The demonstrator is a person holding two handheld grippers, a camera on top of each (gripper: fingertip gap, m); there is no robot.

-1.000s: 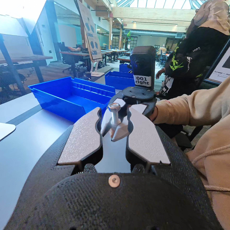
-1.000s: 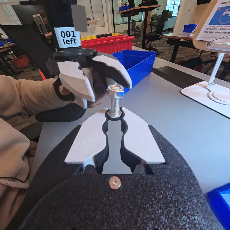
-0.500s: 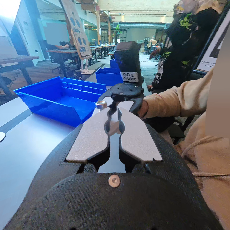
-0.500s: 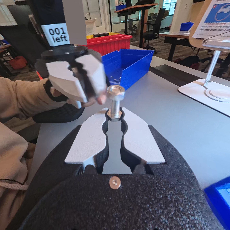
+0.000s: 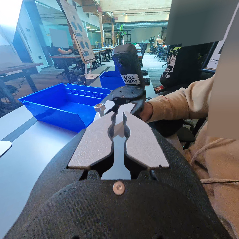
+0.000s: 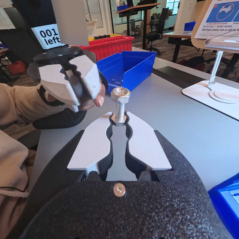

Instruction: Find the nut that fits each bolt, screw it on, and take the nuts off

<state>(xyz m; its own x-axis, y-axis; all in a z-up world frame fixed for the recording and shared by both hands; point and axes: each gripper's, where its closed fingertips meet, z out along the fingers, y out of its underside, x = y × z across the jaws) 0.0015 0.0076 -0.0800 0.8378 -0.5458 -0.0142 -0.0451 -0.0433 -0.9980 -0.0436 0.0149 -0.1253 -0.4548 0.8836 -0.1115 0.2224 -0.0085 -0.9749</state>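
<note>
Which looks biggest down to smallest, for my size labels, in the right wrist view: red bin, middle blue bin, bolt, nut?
1. middle blue bin
2. red bin, unsure: farther off, partly hidden
3. bolt
4. nut

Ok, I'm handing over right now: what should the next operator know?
Right tool: shut on the lower hex of the bolt, which stands upright above the table.
Left tool: shut, empty, beside the upper hex, not touching.
Blue bin behind holds a few small metal parts.
Done: both hexes sit on one thread; I cannot tell which is the nut.
Left: probably grip the upper hex with the left tool and turn.
</note>
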